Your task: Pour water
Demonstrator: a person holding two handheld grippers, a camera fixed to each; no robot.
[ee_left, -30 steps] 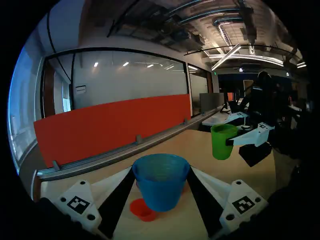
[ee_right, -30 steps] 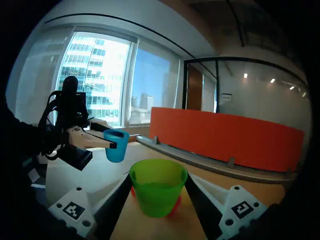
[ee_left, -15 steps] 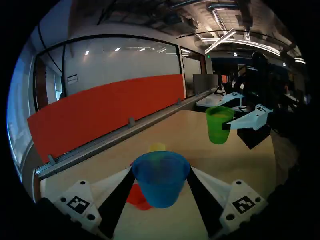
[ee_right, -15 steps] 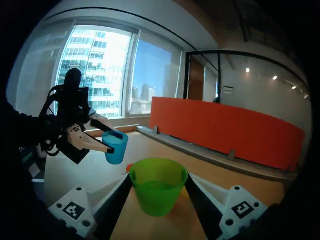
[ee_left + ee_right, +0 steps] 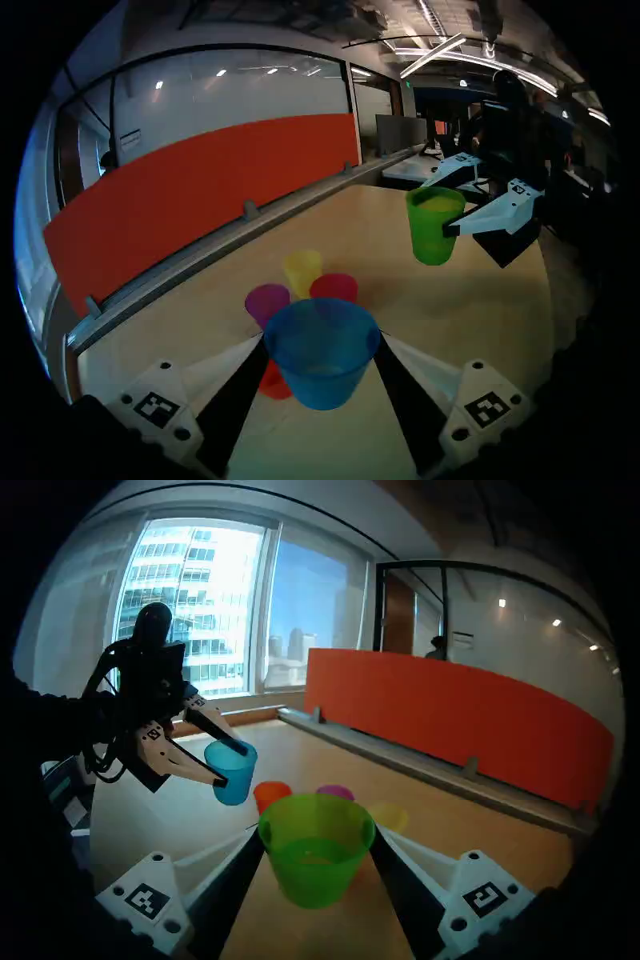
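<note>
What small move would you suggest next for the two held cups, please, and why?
Probably bring the right gripper, with its green cup, closer to the blue cup in the left gripper: both cups are upright, clamped and well apart above the table, too far to pour from one into the other.

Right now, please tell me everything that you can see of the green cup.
The green cup is a plain tapered tumbler, translucent plastic by its look, with an open rim and no handle. It is upright in the air above the wooden table, clamped on both sides by the fingers of the right gripper. A darker band low inside may be liquid; I cannot be sure. Nothing else touches it.
</note>
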